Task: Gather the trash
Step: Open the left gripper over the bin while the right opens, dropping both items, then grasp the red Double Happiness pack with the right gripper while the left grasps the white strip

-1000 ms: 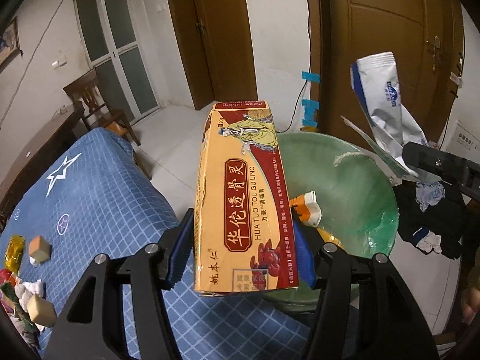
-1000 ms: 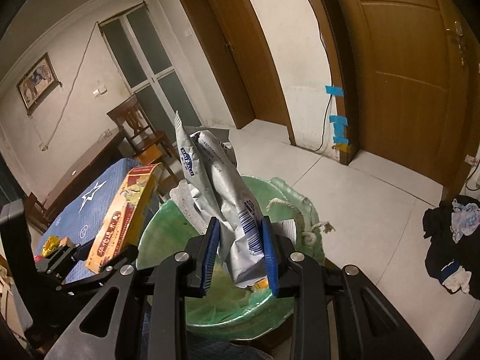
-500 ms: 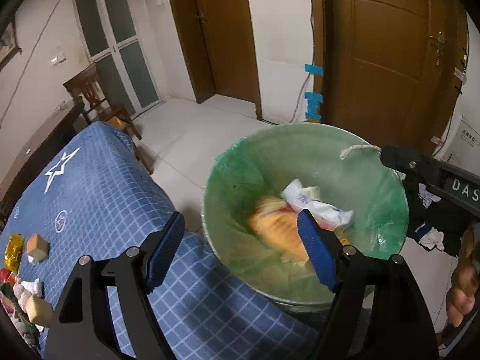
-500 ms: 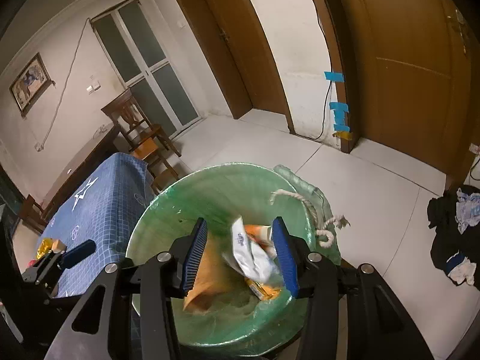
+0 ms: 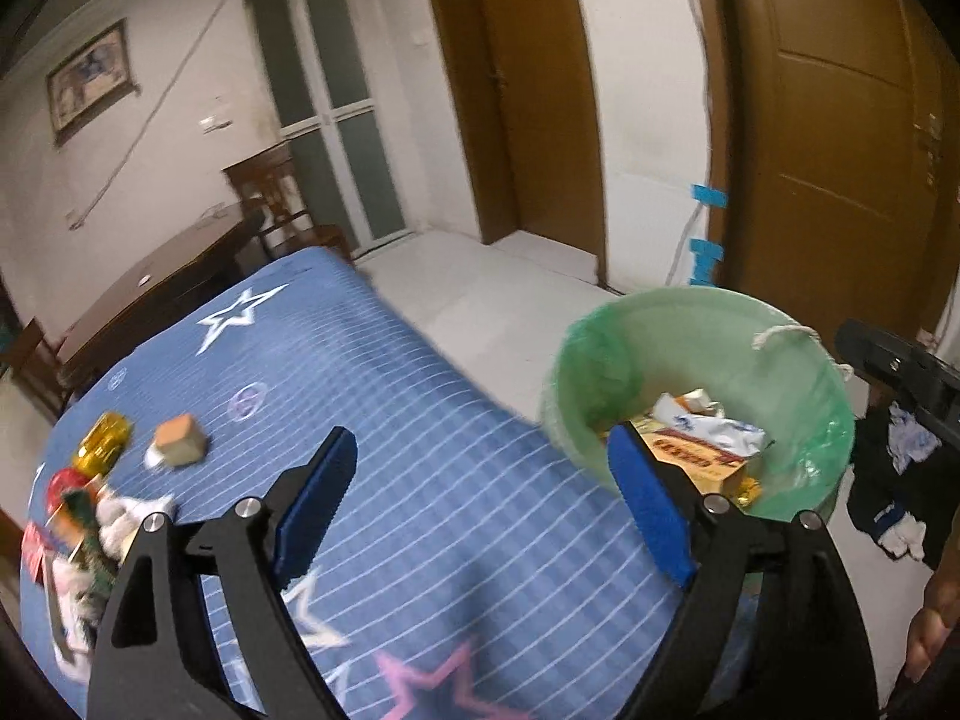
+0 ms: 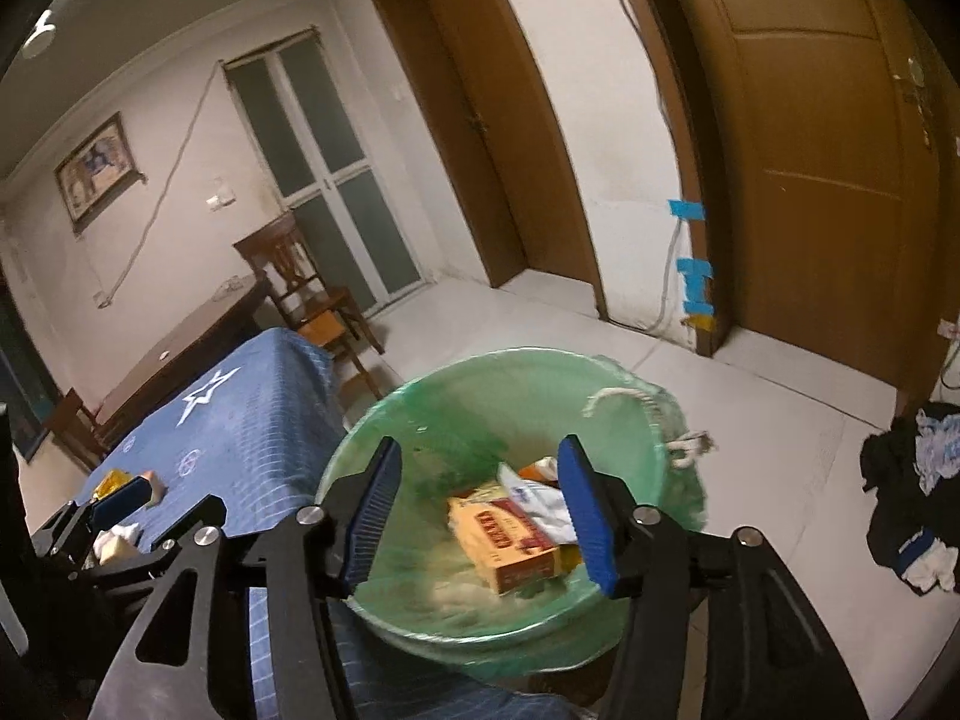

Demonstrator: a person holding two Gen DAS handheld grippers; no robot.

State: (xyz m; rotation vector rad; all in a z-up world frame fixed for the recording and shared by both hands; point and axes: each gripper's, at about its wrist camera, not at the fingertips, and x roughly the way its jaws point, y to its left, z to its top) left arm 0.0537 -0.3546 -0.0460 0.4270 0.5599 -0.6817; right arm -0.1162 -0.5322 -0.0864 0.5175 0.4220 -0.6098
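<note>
Trash (image 5: 180,449), blue star-print cloth (image 5: 420,420), brown doors (image 5: 840,150)

walls white (image 6: 618,138) | doors brown (image 6: 828,138) | floor pale, perhaps tiled (image 6: 780,420) | wooden chair (image 6: 300,282)

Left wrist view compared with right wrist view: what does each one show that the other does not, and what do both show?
Only the left wrist view shows the red and green litter at the near left edge of the blue cloth, the pink star on it, and part of a hand.

Only the right wrist view shows the ceiling lamp and the orange tape.

Both show the green-lined bin holding the yellow box and the white wrapper, and both grippers, left and right, open and empty.
</note>
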